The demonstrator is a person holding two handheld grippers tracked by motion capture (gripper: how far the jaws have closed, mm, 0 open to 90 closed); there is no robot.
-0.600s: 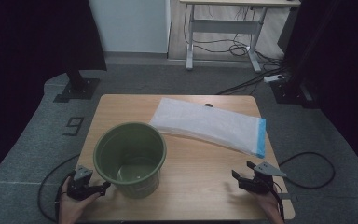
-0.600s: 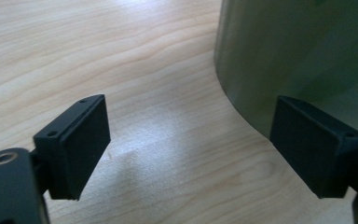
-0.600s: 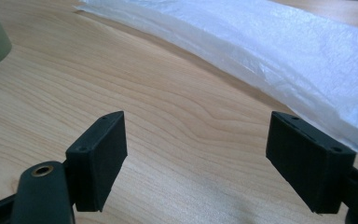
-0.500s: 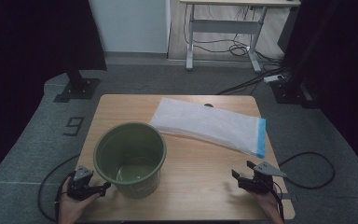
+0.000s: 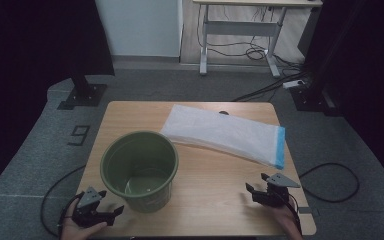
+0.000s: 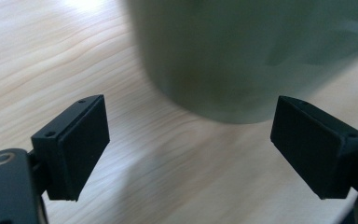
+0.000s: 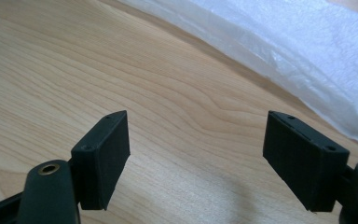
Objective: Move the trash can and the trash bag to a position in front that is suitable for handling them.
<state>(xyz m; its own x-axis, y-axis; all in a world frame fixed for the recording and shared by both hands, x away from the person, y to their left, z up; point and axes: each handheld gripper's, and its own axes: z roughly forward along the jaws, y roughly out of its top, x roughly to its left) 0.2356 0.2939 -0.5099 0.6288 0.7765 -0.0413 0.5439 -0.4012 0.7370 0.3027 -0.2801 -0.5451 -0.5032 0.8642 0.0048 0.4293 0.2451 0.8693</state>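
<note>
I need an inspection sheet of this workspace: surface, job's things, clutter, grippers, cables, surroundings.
Surface: light wooden table, bare between the items.
Job's things: round olive-green plastic bucket, upright, near left; flat white plastic bag pack with a blue end, far right.
Clutter: nothing seen.
Grippers: left gripper open, facing the bucket base, apart from it; right gripper open above bare wood, holding nothing.
Cables: black cable loops on the floor at right.
Surroundings: grey carpet, white-legged desk behind.
</note>
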